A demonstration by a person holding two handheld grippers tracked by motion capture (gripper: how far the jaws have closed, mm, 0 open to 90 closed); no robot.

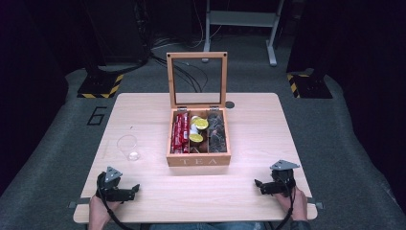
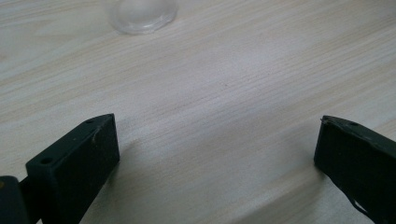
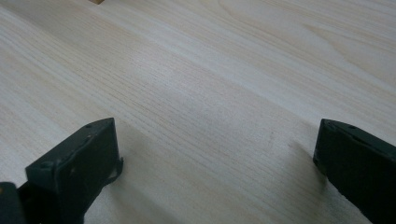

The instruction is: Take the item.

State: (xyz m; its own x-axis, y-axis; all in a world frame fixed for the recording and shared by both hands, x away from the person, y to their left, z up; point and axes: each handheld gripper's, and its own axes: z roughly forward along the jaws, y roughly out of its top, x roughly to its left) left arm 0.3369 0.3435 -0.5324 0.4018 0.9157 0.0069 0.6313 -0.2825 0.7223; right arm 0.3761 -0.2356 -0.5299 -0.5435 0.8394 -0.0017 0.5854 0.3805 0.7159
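Nothing is held yet: the left hand-held gripper [image 1: 135,188] and right hand-held gripper [image 1: 257,184] are rested wide apart and empty on the counter [image 1: 249,139]. Probably the tea box [image 1: 198,158] or clear cup [image 1: 128,147] must be reached next.

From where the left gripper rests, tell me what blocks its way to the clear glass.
Nothing visible does. Bare table lies between the left gripper, jaws open, and the clear glass ahead of it. The tea box sits off to the side.
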